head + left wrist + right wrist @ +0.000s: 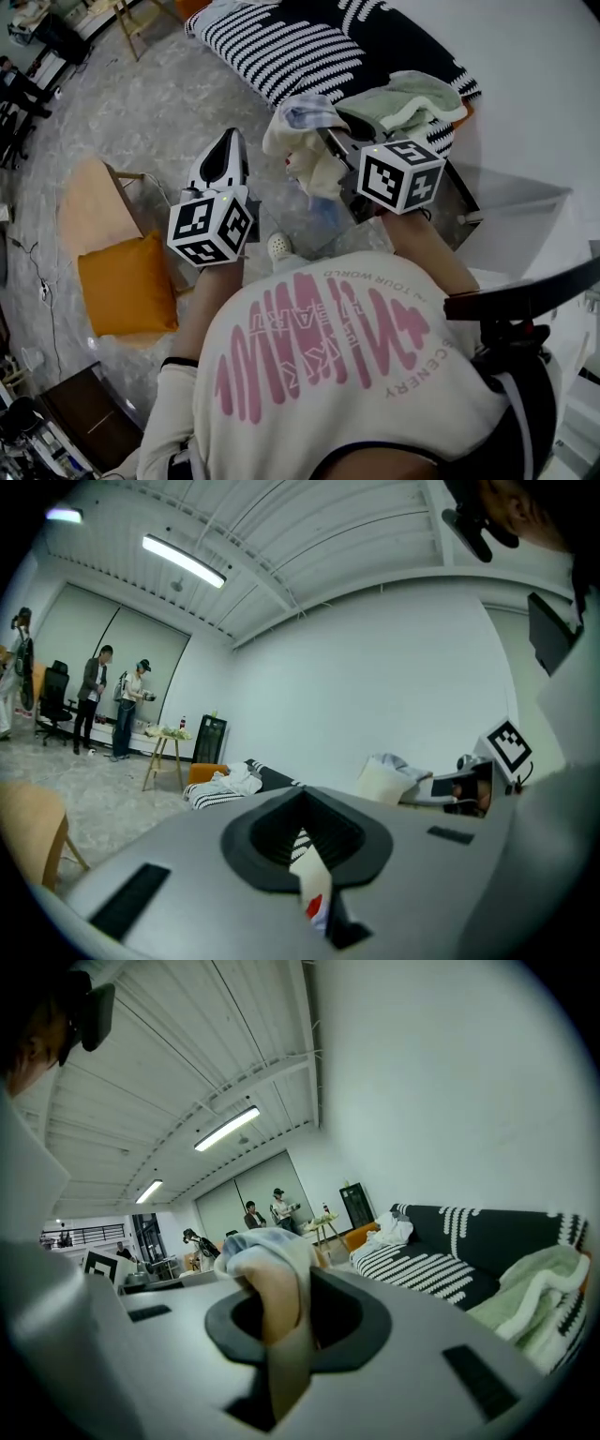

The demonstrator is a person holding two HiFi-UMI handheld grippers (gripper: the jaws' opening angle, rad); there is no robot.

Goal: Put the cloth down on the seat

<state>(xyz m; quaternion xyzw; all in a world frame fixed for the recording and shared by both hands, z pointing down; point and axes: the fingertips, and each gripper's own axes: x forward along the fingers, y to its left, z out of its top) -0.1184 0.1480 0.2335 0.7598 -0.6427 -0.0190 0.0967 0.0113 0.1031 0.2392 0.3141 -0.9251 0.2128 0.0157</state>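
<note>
A cream and pale-blue cloth hangs bunched in the air, with my right gripper shut on it. In the right gripper view the cloth fills the slot between the jaws and droops over them. It hangs just in front of the sofa, whose seat has a black-and-white striped cover. The left gripper is to the left over the grey floor, jaws together and holding nothing. From the left gripper view the cloth shows as a pale bundle at the right.
A light green blanket lies on the sofa's right end. A wooden chair with an orange cushion stands at the left. A white shoe is below the grippers. Several people and a small table are far off.
</note>
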